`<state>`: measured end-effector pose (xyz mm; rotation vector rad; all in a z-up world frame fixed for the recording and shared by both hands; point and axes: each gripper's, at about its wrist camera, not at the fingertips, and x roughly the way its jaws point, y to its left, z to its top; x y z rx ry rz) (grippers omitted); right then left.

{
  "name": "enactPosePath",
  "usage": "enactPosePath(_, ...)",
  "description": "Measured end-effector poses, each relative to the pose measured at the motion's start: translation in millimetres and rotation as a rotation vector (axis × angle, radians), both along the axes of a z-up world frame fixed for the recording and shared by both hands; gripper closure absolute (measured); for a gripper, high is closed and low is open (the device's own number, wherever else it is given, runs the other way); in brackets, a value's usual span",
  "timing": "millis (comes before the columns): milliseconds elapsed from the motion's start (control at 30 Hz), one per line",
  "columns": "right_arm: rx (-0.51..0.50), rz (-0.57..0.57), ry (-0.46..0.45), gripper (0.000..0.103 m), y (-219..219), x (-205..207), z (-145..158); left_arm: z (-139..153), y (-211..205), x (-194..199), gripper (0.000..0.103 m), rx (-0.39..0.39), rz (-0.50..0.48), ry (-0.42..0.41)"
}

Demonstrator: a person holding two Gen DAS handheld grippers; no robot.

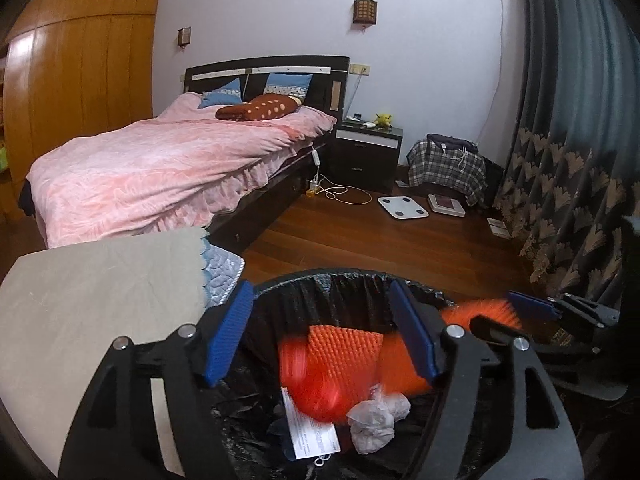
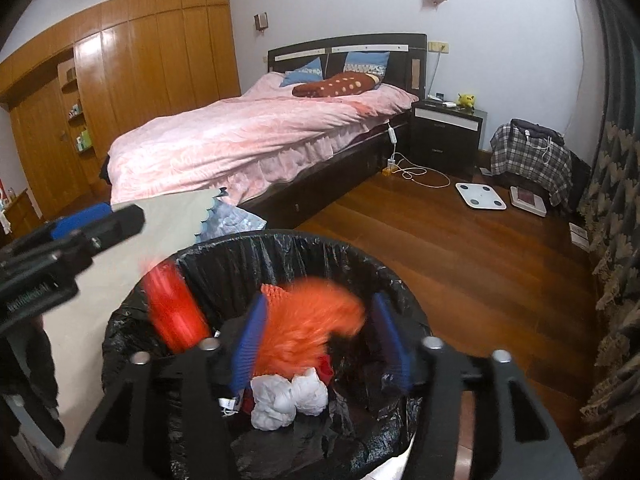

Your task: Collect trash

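Orange net (image 1: 344,352) (blurred) in trash bin (image 2: 280,248); both jaws apart.

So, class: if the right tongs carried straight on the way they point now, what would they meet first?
Probably the blurred orange mesh item between the open right tongs, above the black-lined trash bin; depth is unclear.

Left gripper (image 1: 322,334), right gripper (image 2: 320,340): side by side, angled down, jaws apart, gripping nothing.

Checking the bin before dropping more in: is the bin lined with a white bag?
No, the bin has a black plastic liner folded over its rim, with crumpled white tissue lying inside.
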<state>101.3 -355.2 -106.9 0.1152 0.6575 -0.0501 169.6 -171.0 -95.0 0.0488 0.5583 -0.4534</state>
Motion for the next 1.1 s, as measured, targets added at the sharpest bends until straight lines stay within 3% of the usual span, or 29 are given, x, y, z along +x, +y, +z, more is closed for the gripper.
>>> enactPosePath(100, -0.005, -0.012, -0.013, 0.015, 0, -5, 4, 6, 12, -1, 0.029, -0.006, 0.019, -0.007)
enactPosePath(200, -0.006, -0.012, -0.029, 0.006, 4, -10, 13, 15, 24, -4, 0.021, -0.003, 0.037, -0.022)
enactPosePath(433, 0.01, 0.04, -0.059, 0.006, 28, -20, 40, 46, 68, -21, 0.009, 0.005, 0.105, -0.05)
enactPosePath(1100, 0.022, 0.182, -0.137, 0.006, 101, -68, 108, 92, 142, -101, 0.007, 0.021, 0.248, -0.061)
